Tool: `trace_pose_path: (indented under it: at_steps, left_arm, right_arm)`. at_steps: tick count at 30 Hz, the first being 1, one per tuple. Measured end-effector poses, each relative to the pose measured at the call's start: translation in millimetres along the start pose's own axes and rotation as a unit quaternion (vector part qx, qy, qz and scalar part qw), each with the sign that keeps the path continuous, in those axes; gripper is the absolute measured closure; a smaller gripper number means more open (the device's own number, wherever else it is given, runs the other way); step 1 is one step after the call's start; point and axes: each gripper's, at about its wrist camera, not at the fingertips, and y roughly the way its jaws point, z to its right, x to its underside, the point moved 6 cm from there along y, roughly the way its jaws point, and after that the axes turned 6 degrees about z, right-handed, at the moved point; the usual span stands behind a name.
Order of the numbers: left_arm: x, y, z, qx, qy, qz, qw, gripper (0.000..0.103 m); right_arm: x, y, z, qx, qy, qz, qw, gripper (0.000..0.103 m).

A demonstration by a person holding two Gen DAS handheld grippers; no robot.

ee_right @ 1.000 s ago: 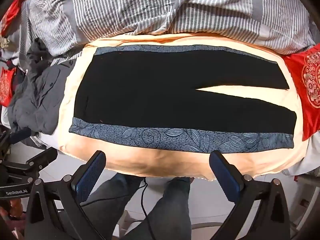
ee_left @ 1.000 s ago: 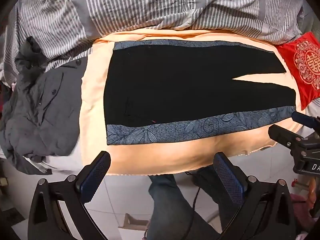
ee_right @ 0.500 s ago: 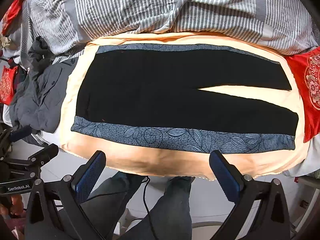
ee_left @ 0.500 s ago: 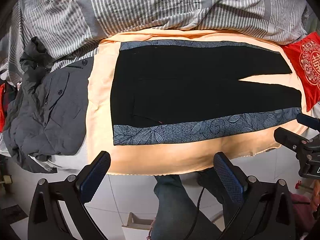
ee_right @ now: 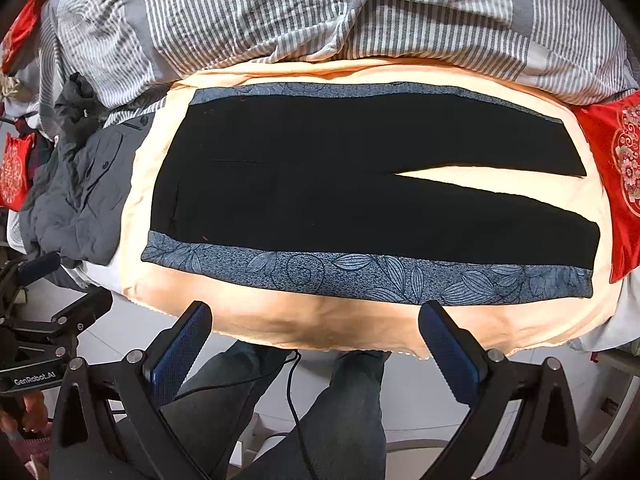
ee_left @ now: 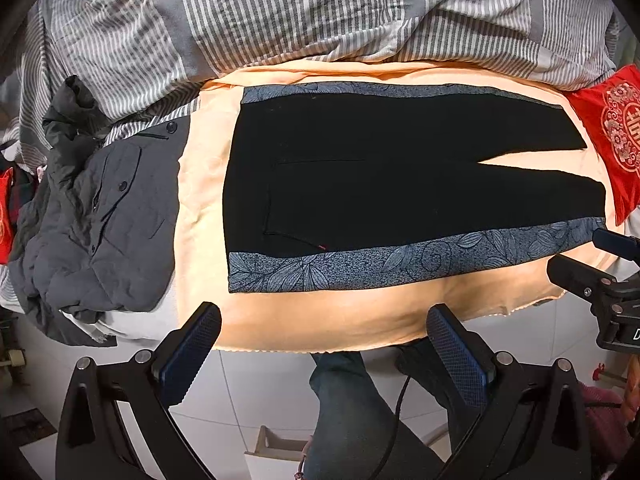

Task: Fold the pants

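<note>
Broadly, a striped duvet covers the far bed, with a peach sheet nearer. Black pants with blue floral side bands lie flat on the sheet, legs slightly parted. Left tool and right tool hover agape, holding nothing.

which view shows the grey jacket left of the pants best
The left wrist view. There the grey jacket lies whole, with its buttons and pocket plain, beside the pants. The right wrist view squeezes the jacket against the left edge, smaller and warped.
</note>
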Motion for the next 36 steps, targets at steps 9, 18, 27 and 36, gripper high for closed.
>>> trace_pose_path:
  at_steps: [9,18,27,36]
  left_arm:
    - [-3,-1,2,-0.003,0.003,0.005,1.0000,0.000]
    - [-2,-3,5,-0.011,0.003,0.009,0.9999,0.000]
    - [-2,-7,7,-0.015,0.001,0.013,0.9998,0.000]
    - [-2,-11,15,-0.032,0.005,0.020,0.9993,0.000]
  right_arm:
    - [-1,0,5,-0.002,0.005,0.000,1.000,0.000]
    - [-3,0,5,-0.006,0.004,0.001,1.000,0.000]
    - [-3,-2,6,-0.012,0.005,0.006,1.000,0.000]
    - [-2,-2,12,-0.017,0.011,0.007,1.000,0.000]
